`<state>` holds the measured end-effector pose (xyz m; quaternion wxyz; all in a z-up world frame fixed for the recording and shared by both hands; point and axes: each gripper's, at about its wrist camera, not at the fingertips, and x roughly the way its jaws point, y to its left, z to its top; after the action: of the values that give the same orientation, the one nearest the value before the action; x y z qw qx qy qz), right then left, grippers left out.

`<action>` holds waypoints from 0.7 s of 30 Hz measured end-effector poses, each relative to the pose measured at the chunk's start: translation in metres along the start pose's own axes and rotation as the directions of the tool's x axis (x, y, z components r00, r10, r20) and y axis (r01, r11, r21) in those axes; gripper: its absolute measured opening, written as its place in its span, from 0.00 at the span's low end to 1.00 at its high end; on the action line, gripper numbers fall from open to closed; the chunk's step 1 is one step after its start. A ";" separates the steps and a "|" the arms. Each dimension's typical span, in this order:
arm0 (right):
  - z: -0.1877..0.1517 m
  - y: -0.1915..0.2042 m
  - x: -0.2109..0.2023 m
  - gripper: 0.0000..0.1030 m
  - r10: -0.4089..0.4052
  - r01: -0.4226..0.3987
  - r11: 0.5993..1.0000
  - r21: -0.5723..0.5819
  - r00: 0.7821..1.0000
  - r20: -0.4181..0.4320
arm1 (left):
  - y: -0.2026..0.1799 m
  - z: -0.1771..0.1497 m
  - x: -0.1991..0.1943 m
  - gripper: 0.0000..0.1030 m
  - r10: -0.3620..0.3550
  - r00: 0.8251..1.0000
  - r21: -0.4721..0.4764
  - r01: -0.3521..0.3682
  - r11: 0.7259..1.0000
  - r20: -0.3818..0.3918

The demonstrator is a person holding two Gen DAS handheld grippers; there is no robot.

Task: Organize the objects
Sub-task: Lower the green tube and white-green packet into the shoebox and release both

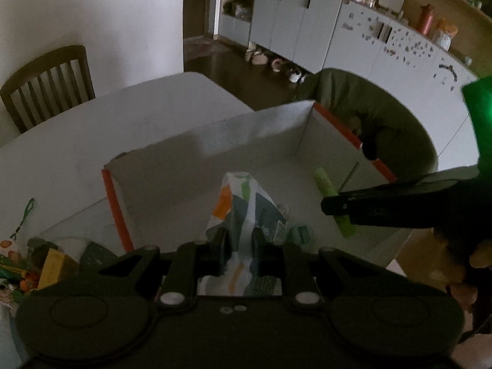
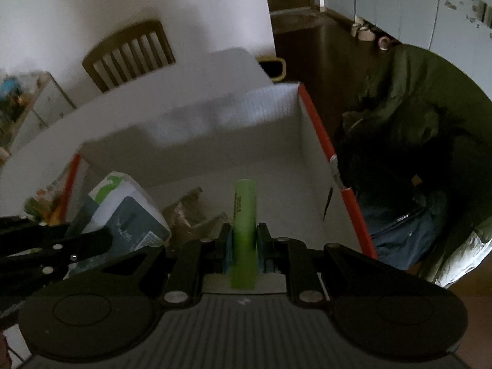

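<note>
Holding two items over one open box, I list what I see.

Item one: left tongs (image 1: 238,246), jaws narrowed onto a soft printed packet (image 1: 246,212), white with orange, green and grey patches. The packet stands up between the pads and pokes out ahead of them, above the box floor.

Item two: right tongs (image 2: 244,243), jaws closed on a light green tube (image 2: 244,215). The tube runs lengthwise between the blue-faced pads, its far end pointing into the box. In the left wrist view the same tube (image 1: 327,184) shows at the right, slanted, with the right tongs (image 1: 335,207) clamped near its middle.

Item three: white cardboard box (image 1: 255,129) with orange-red edge strips, top open, standing on the white worktop (image 1: 101,117). Both tongs point down into it.

Item four: at the box's left side in the right wrist view, a white and grey-blue carton-like pack (image 2: 126,206) with a green mark; I take it to be the left tongs' load seen from the side, but cannot tell for certain. A crumpled brownish wrapper (image 2: 187,212) lies just beside it.

Item five: small mixed clutter (image 1: 37,264) on the worktop left of the box, too blurred to sort.

Item six: wooden slat-back chair (image 1: 49,83) beyond the worktop; olive-green garment (image 2: 412,107) draped right of the box.
</note>
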<state>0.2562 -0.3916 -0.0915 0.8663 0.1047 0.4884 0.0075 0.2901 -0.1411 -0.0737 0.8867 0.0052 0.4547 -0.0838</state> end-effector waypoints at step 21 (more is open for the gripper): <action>-0.002 0.003 0.058 0.15 -0.090 0.074 0.989 -0.128 0.988 -0.127 | -0.008 -0.004 0.039 0.17 0.071 0.991 0.096 -0.060 0.994 -0.117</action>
<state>0.2851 -0.3820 -0.1406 0.8362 0.0301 0.5475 0.0087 0.3078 -0.1537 -0.1068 0.8588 0.0664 0.5025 -0.0750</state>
